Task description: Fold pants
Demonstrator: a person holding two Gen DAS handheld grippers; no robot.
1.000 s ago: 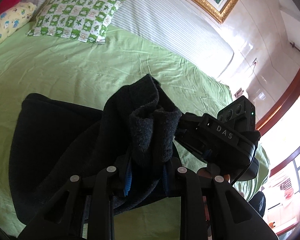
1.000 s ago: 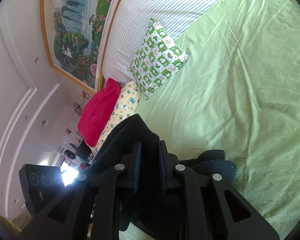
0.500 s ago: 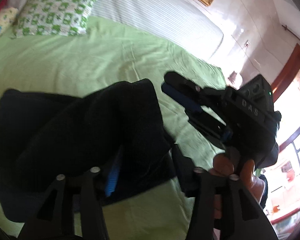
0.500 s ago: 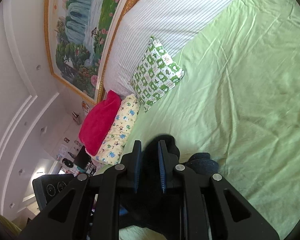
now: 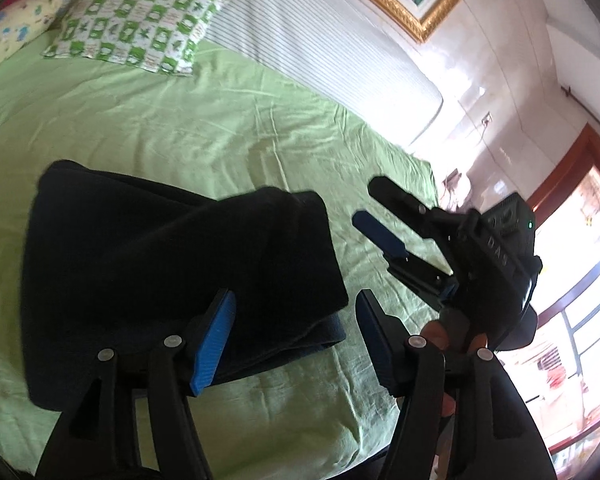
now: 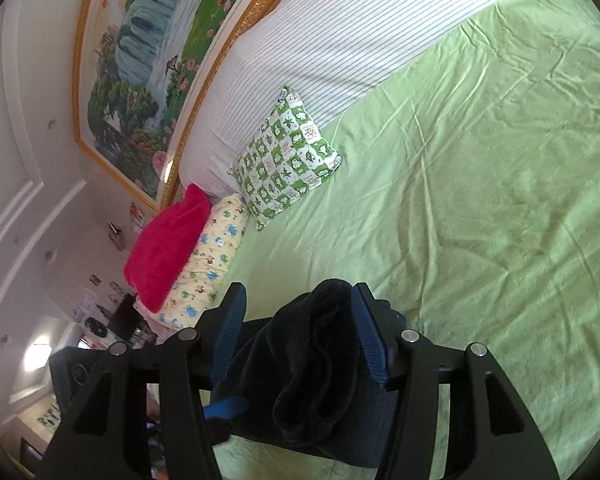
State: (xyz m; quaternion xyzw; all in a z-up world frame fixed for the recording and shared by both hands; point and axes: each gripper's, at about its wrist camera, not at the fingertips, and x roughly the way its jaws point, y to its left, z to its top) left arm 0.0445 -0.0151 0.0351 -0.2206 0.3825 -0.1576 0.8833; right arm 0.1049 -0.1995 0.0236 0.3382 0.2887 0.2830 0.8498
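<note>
Left gripper (image 5: 296, 332): your blue-padded fingers stand wide apart and grip nothing; the left pad (image 5: 214, 344) sits over the near edge of the dark folded fleece pants (image 5: 172, 272), though you cannot tell from here whether it touches.

Right gripper (image 6: 298, 330): spread wide too, with a bunched fold of the pants (image 6: 324, 356) rising between the pads; it lies against the right pad and clear of the left one, so nothing is clamped.

Pants: they lie folded on the wrinkled green bed sheet (image 5: 180, 120), up and to the left of your left gripper, with the long axis running left to right.

Nearer gripper: the left, by my judgement; the right gripper (image 5: 396, 236) hovers just beside the pants' right edge.

Far: a green-and-white checked pillow (image 5: 140, 24) lies well apart at the headboard.
</note>
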